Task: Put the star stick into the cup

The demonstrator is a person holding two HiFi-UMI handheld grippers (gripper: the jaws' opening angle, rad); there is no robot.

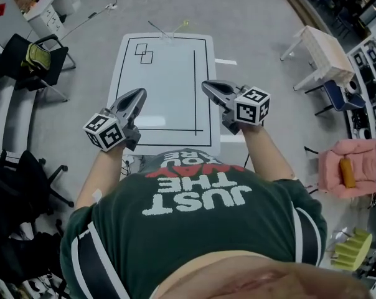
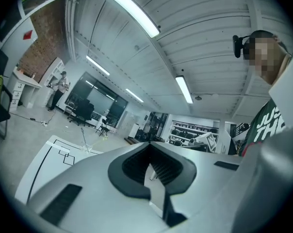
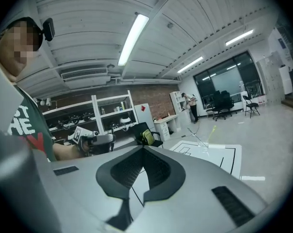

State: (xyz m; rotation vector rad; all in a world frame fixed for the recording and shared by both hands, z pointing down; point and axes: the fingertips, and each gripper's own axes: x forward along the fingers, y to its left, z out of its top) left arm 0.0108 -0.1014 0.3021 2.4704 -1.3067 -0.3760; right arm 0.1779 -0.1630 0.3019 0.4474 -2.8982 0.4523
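Observation:
A clear cup (image 1: 168,35) stands at the far edge of the white table (image 1: 169,104), which is marked with black lines. Two thin sticks lean out of it: a dark one to the left and one with a yellow-green end (image 1: 182,25) to the right. Whether that end is a star is too small to tell. My left gripper (image 1: 141,92) and right gripper (image 1: 205,85) hover over the table's near half, far from the cup, both shut and empty. The cup (image 2: 86,147) shows small in the left gripper view and again, as the cup (image 3: 203,141), in the right gripper view.
Black chairs (image 1: 35,55) stand left of the table. A small white table (image 1: 319,48) and a pink armchair (image 1: 347,167) stand to the right, with shelving beyond. A person (image 2: 63,84) stands far off by a window wall.

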